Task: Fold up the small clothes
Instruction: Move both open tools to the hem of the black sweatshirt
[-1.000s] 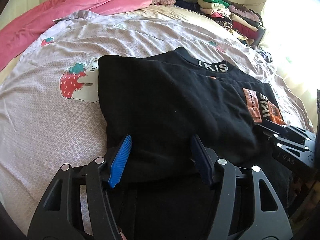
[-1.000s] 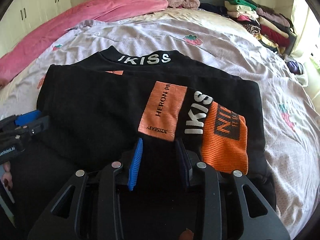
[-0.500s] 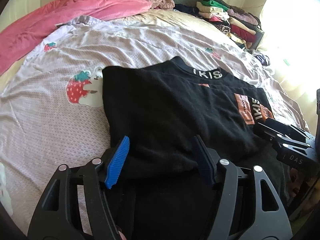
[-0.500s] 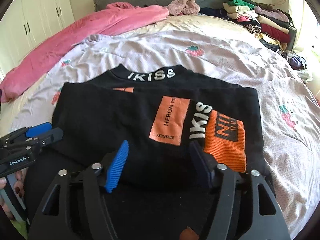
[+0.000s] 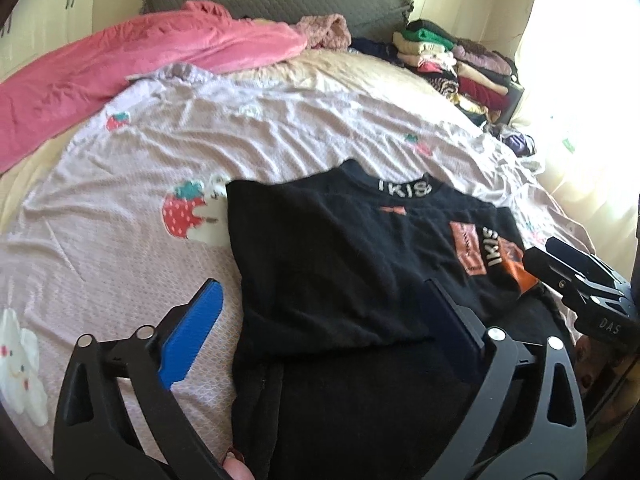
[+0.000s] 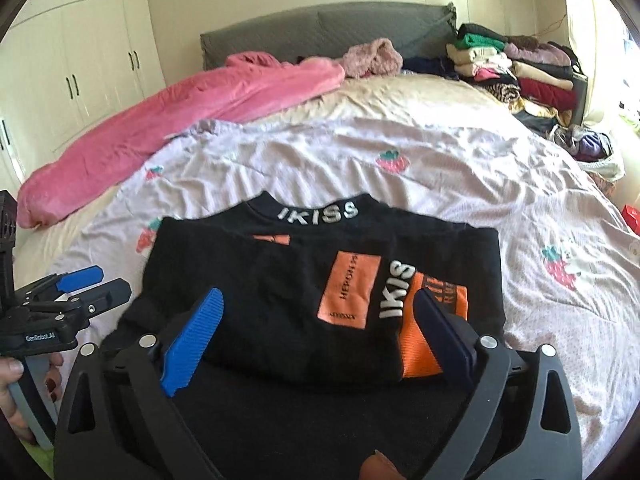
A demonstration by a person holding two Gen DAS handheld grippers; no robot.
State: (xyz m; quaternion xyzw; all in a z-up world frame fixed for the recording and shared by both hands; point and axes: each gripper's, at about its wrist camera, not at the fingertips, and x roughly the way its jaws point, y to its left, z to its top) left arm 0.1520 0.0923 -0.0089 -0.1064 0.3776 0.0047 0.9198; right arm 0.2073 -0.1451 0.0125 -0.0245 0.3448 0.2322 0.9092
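A black sweatshirt [image 5: 340, 264] with a white "IKISS" collar and orange patches lies on the lilac strawberry bedsheet, its lower part folded up over the chest; it also shows in the right wrist view [image 6: 288, 300]. My left gripper [image 5: 324, 328] is open and empty, raised above the fold's near left edge. My right gripper [image 6: 320, 336] is open and empty above the fold's near right edge, by the orange cuff [image 6: 428, 344]. Each gripper shows in the other's view, the right one [image 5: 576, 280] and the left one [image 6: 80, 288].
A pink blanket [image 6: 180, 120] lies along the bed's far left. Stacks of folded clothes [image 6: 520, 72] stand at the far right by the grey headboard [image 6: 320, 28]. White wardrobes [image 6: 72, 60] stand at the left. The sheet [image 5: 120, 260] lies bare to the garment's left.
Both grippers opened wider and pulled back and up from the folded edge. The garment stays flat on the bed, and more of the room shows.
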